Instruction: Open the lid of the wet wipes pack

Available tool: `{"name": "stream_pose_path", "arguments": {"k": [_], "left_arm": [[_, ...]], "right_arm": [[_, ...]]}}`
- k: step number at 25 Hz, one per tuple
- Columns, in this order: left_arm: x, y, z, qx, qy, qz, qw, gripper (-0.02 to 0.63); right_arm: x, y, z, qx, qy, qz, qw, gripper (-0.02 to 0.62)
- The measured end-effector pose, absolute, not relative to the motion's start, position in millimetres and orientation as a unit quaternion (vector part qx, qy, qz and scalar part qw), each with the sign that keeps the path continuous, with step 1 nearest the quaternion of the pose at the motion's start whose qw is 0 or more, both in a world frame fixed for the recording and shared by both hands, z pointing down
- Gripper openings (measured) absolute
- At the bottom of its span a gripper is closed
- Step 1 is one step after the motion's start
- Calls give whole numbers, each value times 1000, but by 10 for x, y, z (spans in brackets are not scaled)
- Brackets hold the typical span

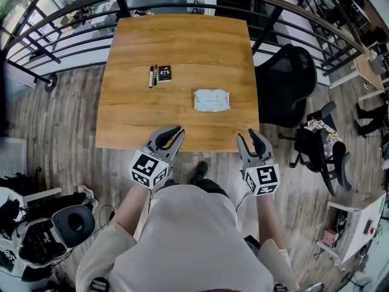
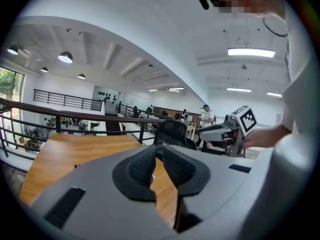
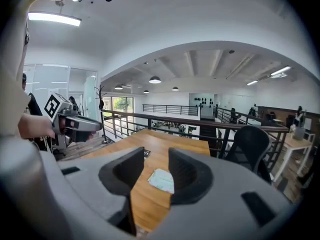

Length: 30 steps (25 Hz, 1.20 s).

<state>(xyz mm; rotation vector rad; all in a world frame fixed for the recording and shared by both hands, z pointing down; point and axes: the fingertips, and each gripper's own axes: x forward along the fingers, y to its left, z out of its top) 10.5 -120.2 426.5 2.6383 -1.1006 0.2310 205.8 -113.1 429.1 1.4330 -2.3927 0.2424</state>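
The wet wipes pack (image 1: 211, 100) is a pale blue-white flat packet lying on the wooden table (image 1: 176, 41), right of its middle, with its lid down. Between the right jaws it shows as a pale packet (image 3: 161, 180) some way ahead. My left gripper (image 1: 180, 129) hovers at the table's near edge, left of the pack, its fingertips together on nothing. My right gripper (image 1: 247, 134) hangs at the near edge, right of the pack, open and empty. Both are well short of the pack. From its own camera the left gripper (image 2: 158, 148) points across the table; the right gripper (image 3: 156, 151) faces the pack.
A black pen and a small black card (image 1: 161, 74) lie left of the pack. A black office chair (image 1: 285, 78) stands at the table's right side. A curved metal railing (image 1: 73, 17) runs behind the table. Bags and chairs (image 1: 316, 142) sit on the floor at right.
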Motion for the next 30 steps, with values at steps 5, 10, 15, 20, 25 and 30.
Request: {"name": "stream_pose_path", "arguments": {"k": [5,10,15,20,25,30], "left_arm": [[284,-1395,4513,901,-399,84,148,40],[397,-1635,4680,892,-412,96,158,40],[359,-1969,4985,885,-411,116,185,40],[293,-2195,5138,891,-390,131,191,40],[441,-2459,5467,902,-358,139,197,40],[485,-2694,5869,909,-331,153,200,38]], "right_arm": [[2209,-1410,4563,476,-856,87,184,138],[2270,-1714,4777,448,-866,92,204,138],[2169,-2067,5082,428,-867,117,226,138],[2019,-2254,5243,423,-862,133,247,138],[2074,-2478,5539,433,-848,146,267,138],[1988,-2704,5880,437,-838,152,289,138]]}}
